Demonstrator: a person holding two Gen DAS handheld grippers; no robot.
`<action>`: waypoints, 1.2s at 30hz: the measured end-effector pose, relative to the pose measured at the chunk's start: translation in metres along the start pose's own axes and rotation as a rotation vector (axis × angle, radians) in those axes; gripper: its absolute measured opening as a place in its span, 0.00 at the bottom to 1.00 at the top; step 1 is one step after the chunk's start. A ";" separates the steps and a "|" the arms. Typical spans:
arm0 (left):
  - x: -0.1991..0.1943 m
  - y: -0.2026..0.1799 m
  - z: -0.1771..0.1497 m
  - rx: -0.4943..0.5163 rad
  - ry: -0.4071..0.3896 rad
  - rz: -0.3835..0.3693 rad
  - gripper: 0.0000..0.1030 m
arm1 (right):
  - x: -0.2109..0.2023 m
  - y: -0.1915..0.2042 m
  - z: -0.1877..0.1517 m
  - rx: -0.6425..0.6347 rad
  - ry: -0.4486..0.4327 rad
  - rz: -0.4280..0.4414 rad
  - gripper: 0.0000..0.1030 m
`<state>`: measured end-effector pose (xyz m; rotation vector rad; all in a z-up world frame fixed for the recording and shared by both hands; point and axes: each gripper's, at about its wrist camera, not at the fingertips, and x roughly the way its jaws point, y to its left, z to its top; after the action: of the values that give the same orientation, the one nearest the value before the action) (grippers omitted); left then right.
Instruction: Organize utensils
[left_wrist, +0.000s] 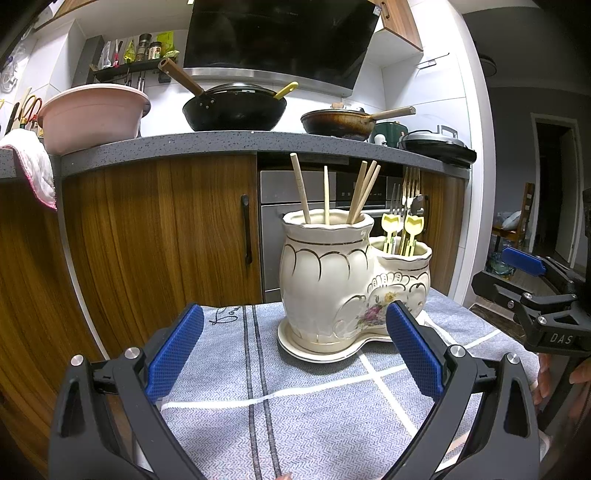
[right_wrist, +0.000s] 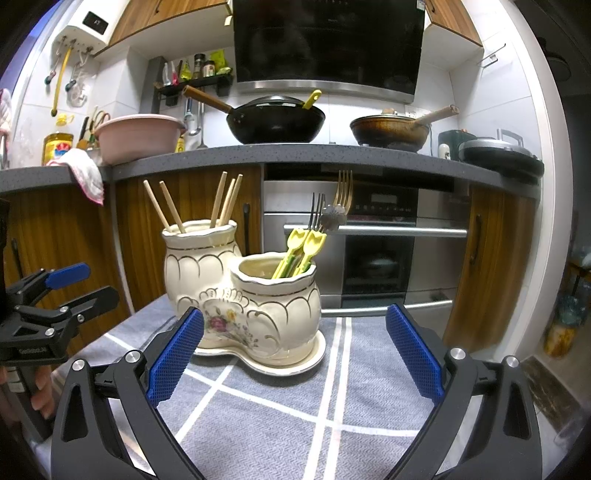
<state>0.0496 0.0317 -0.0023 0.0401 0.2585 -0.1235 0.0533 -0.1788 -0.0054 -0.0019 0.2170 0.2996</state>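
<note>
While both grippers hang back from the holder, nothing is in either grasp: left gripper (left_wrist: 294, 349) is spread wide and empty over the grey-blue woven cloth with white lines (left_wrist: 295, 417), right gripper (right_wrist: 294, 350) likewise released, blue pads (right_wrist: 415, 354) well apart.

Task items: cream double-pot ceramic utensil holder with gold trim and a flower motif (right_wrist: 236, 295) stands upright on its matching saucer (right_wrist: 295, 363), mid-cloth. Tall pot holds five pale wooden chopsticks (right_wrist: 225, 201), leaning different ways. Short pot holds yellow-green plastic tulip-ended picks (right_wrist: 303, 247), dark metal forks (right_wrist: 318, 210), a gold fork (right_wrist: 343, 188) and what looks like a spoon bowl, partly hidden.

No loose utensils visible on the cloth, so sorting looks done or nearly; can't tell what lies outside view.

If the step is a regrasp or tidy: come from above, pinch one stem near its top, lift straight up before moving sideways. Ceramic is heavy-looking but top-loaded; a sideways pull on the chopsticks could tip or slide it on the saucer. Steady the short pot wall with the other gripper, gently, since glazed ceramic is slippery. Picks are thin; close slowly.

Background: wood cabinet (left_wrist: 159, 229), steel oven (right_wrist: 369, 258), not involved.
</note>
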 end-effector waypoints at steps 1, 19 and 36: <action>0.000 0.000 0.000 0.000 0.000 0.000 0.95 | 0.000 0.000 0.000 0.000 0.000 0.000 0.95; 0.000 0.000 0.000 0.000 0.001 0.000 0.95 | 0.000 0.000 0.000 0.000 0.001 0.000 0.95; -0.001 0.002 -0.002 0.003 0.004 -0.010 0.95 | 0.000 0.000 0.001 0.000 0.003 0.000 0.95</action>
<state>0.0489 0.0338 -0.0036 0.0417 0.2627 -0.1336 0.0539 -0.1789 -0.0046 -0.0021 0.2202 0.2996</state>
